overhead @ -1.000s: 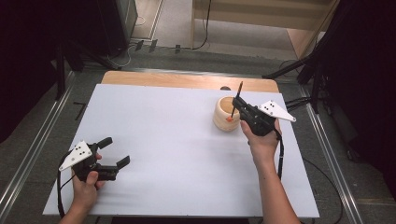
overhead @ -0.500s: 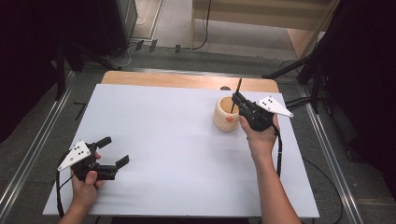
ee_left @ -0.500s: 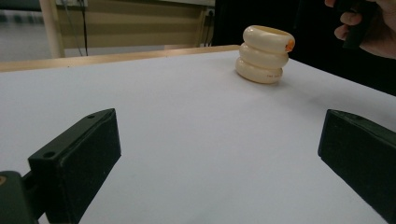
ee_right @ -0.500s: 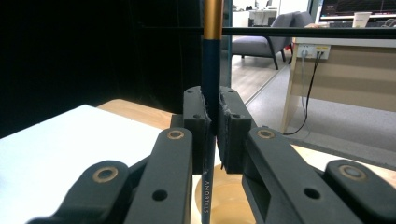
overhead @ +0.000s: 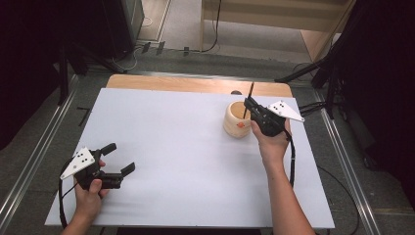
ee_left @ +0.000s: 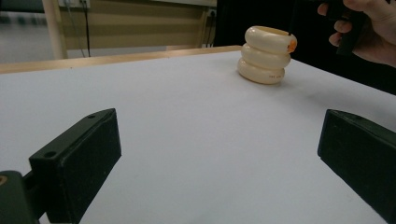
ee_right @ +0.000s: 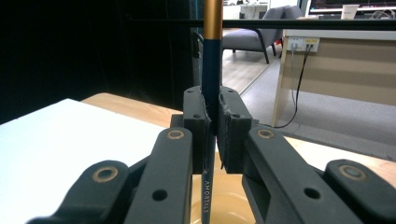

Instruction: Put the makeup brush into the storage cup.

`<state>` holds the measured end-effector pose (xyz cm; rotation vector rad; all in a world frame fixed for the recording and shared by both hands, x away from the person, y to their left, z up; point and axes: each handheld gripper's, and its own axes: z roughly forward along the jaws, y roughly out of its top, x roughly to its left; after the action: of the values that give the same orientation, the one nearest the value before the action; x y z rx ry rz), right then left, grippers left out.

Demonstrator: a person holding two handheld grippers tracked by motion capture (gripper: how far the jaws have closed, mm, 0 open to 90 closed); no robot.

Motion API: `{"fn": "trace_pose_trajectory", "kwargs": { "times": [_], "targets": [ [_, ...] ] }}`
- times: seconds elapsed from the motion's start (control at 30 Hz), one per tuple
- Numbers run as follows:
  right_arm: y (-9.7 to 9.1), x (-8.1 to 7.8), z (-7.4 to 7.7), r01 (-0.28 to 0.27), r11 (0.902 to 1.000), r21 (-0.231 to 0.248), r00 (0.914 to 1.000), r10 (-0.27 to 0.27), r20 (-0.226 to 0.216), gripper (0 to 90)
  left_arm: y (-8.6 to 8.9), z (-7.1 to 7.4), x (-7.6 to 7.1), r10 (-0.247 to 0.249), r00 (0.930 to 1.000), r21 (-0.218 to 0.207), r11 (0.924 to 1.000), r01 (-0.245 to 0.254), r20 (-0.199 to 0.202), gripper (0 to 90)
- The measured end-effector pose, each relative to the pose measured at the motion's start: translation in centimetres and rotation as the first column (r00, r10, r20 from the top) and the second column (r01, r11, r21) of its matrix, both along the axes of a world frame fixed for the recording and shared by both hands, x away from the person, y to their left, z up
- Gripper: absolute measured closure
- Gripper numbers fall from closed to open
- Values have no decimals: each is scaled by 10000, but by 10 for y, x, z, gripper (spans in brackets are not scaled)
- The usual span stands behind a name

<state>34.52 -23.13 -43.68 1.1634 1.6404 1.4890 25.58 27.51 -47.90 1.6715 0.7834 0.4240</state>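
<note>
Fingers (ee_right: 232, 128) clamp pencil (ee_right: 211, 70) upright over cup (overhead: 238, 119).

Two grippers are over the tabletop: the left gripper (overhead: 120, 159) near the front left corner, one hand (overhead: 90, 198) on it, and the right gripper (overhead: 250, 105) near the back right corner, one hand (overhead: 270, 142) on it, so two hands in all. Each gripper carries one grey three-cornered plate, two plates together. One cream holder (overhead: 238, 119) stands on the tabletop, built of three stacked rings in the left gripper view, with one small orange mark on its side. One dark pencil (ee_right: 211, 70) is clamped between the right gripper's two jaws. One white sheet (overhead: 166, 147) covers the tabletop
</note>
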Motion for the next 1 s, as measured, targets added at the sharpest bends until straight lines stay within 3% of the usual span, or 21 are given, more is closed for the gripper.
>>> {"fn": "trace_pose_trajectory", "kwargs": {
  "times": [1.0],
  "targets": [
    [-4,6,-33,214,9995,-219,9943,-236,-1038,841,-1,0,0,-58,10000,-7,10000,58,0,1]
  ]
}}
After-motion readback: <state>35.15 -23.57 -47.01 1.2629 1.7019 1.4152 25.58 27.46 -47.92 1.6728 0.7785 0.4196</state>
